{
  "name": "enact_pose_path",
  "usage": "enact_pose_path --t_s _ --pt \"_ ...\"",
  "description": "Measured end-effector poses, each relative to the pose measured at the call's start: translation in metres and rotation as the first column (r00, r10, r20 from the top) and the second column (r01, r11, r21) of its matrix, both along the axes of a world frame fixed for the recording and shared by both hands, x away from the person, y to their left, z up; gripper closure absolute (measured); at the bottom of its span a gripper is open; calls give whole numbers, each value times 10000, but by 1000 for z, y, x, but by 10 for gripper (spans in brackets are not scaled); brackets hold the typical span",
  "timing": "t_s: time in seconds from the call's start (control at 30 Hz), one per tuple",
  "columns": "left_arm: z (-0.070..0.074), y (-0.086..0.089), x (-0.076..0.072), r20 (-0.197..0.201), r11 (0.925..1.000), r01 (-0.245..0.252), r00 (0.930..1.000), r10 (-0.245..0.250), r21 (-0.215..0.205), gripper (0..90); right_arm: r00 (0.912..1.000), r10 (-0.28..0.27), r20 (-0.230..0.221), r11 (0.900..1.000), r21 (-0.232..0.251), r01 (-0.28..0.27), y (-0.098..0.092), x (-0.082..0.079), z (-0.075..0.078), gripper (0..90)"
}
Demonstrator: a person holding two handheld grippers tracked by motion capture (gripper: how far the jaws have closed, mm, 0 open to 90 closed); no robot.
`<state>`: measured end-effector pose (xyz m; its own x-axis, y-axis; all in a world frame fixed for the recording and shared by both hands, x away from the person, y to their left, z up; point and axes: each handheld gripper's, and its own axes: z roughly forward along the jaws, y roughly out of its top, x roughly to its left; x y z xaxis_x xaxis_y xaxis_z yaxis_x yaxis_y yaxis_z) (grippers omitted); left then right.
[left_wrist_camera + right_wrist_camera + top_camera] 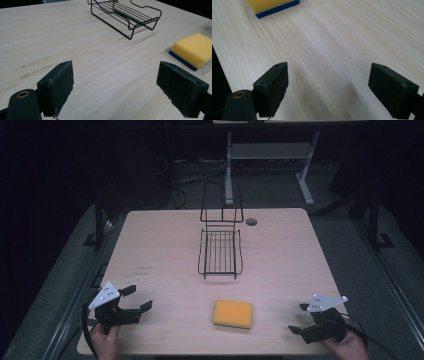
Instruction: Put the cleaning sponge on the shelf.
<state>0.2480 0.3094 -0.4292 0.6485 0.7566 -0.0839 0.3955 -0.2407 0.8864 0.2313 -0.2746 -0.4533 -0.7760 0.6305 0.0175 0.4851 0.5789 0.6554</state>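
Pale wood table point(160, 250), dark room

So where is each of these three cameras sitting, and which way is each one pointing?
High view: above the person's side, looking forward and down on the table; both hands, left gripper and right gripper show.
Left gripper view: rides the left gripper, facing the wire rack and sponge; its two open jaws show.
Right gripper view: rides the right gripper, facing the tabletop; open jaws show.
All three share the sponge.
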Motion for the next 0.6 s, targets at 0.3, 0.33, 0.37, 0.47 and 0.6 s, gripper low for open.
enact_pose_path --t_s 0.3,0.33,0.37,0.47,0.6 --pt "0 0 0 -20 10000 -10 10000 10 35 134 9998 218 -18 9998 -24 -218 4 1 -1 159" --pt "0 0 0 -10 10000 -14 10000 14 14 134 9998 214 -25 9998 -8 -214 5 1 0 159" --pt "0 0 1 15 10000 6 10000 -6 12 134 9997 230 -42 9997 -5 -230 6 1 0 159" --pt "0 0 0 35 10000 5 10000 -5 11 134 9995 328 -11 9995 5 -328 9 0 1 159" --pt "0 0 -1 -3 10000 -4 10000 4 -47 134 9993 363 -13 9993 -38 -363 11 0 1 158"
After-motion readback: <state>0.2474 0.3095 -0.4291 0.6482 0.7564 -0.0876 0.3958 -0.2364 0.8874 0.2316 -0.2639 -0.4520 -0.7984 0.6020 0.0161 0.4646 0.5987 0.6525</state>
